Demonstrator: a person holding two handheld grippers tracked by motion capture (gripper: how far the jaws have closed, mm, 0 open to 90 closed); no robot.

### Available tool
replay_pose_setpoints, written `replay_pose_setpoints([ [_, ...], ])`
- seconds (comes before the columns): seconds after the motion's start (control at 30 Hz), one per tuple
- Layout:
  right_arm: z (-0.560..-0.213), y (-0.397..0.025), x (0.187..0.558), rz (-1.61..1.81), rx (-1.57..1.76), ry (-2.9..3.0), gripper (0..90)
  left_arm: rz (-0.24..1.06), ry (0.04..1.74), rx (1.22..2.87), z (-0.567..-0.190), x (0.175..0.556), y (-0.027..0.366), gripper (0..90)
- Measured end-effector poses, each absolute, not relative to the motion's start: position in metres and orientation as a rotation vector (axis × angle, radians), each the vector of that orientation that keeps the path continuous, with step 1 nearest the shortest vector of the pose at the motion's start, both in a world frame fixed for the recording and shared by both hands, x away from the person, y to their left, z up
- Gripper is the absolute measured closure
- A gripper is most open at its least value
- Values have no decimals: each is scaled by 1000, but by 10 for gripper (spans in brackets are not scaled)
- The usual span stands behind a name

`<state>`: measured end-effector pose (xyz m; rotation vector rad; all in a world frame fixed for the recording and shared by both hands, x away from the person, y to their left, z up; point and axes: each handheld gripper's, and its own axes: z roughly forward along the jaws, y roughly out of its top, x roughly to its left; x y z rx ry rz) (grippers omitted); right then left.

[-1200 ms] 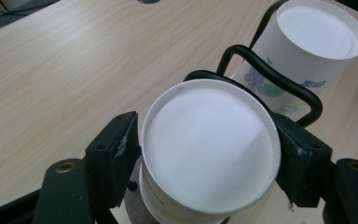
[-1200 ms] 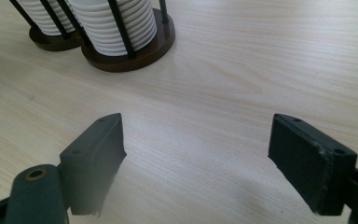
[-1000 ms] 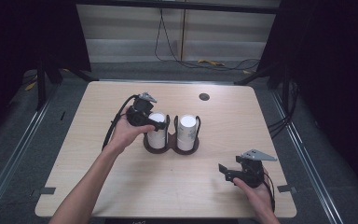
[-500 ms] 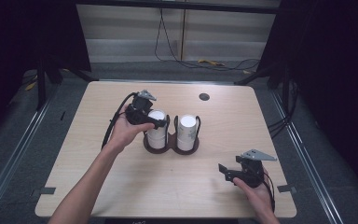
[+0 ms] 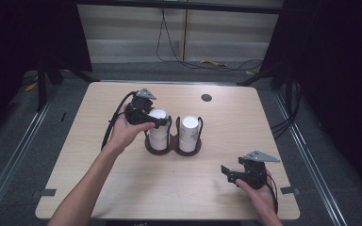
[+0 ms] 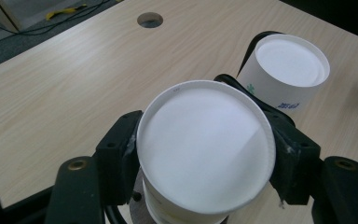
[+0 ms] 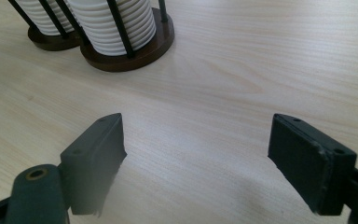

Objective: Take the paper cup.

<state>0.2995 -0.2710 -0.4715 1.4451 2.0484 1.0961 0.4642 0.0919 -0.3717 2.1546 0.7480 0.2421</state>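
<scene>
- The top white cup (image 6: 205,154) is sitting upside down on the left stack in the dark double cup holder (image 5: 172,147), at the centre of the high view.
- The left claw (image 6: 205,161) is pinching that cup, one jaw pressing each side.
- The second cup stack (image 5: 189,133) is standing just right of it.
- The right claw (image 7: 196,154) is hovering spread wide over the bare table (image 5: 122,188), lower right of the high view, well apart from the holder.
</scene>
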Motion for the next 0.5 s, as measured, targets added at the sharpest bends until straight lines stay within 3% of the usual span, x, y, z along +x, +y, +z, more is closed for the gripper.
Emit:
replay_pose_setpoints([
  [0.5,-472,-271,300,1098,1450,2051,184,232,746,2070,-363,464,100,362],
])
